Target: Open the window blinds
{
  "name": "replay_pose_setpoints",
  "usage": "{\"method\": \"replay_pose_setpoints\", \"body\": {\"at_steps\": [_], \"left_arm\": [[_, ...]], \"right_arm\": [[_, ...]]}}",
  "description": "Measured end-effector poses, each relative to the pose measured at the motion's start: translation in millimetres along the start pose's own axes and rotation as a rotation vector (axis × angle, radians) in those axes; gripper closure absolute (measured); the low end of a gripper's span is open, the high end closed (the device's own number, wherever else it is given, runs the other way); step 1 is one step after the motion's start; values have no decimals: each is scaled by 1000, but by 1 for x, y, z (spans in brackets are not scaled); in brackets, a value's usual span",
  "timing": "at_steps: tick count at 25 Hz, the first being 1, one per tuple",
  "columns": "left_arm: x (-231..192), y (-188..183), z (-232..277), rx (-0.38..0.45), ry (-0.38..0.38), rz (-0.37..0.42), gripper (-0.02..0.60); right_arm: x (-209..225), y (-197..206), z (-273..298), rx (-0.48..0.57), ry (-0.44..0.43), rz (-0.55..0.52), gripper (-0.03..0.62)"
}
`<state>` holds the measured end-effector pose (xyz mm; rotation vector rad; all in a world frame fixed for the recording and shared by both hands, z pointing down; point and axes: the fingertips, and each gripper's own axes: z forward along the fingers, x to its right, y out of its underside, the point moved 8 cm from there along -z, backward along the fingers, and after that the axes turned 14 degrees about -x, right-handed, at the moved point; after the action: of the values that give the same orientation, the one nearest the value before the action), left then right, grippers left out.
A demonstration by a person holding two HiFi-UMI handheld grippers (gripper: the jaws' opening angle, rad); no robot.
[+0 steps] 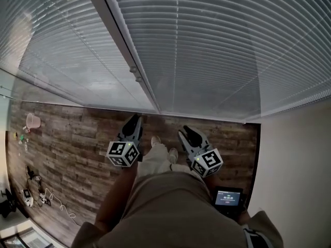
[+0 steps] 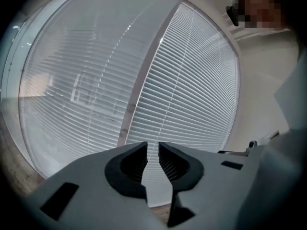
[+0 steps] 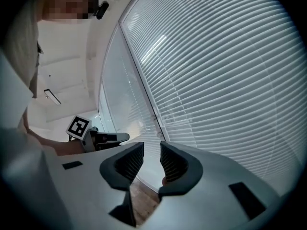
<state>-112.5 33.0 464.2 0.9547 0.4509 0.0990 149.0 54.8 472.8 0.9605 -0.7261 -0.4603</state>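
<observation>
Two white slatted blinds hang shut over the window: a left blind (image 1: pixel 62 61) and a wider right blind (image 1: pixel 217 45), split by a grey upright frame post (image 1: pixel 126 50) with small fittings (image 1: pixel 135 72) on it. My left gripper (image 1: pixel 135 119) and right gripper (image 1: pixel 185 132) are held side by side below the blinds, near the post's foot. In the left gripper view the left gripper (image 2: pixel 152 145) has its jaws a little apart with nothing between them, facing the post (image 2: pixel 144 75). The right gripper (image 3: pixel 151 146) is open and empty, facing the right blind (image 3: pixel 225 80).
Wood-plank floor (image 1: pixel 77 138) lies below the window. A pink cup (image 1: pixel 32 120) and several cables and small devices (image 1: pixel 31 190) sit at the left. A small screen (image 1: pixel 228 197) shows by my right arm. A white wall (image 1: pixel 300 164) closes the right side.
</observation>
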Motion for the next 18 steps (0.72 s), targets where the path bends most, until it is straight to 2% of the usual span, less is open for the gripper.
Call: {"method": "replay_pose_setpoints", "body": {"at_steps": [4,11,14,18], "left_arm": [[-2,-15,11,-14,-21,16,492],[-24,-58,40,41,-94,69,480],[-38,-67,63,54,-117,76,476],[-53,-84,88,35,-153,80,463]], "right_arm": [[6,6,-6,-24,16,43,482],[23,13,3,-5,26,73,482],[30,14,19,-5,17,61,482],[35,-6,38,-8,14,32,482]]}}
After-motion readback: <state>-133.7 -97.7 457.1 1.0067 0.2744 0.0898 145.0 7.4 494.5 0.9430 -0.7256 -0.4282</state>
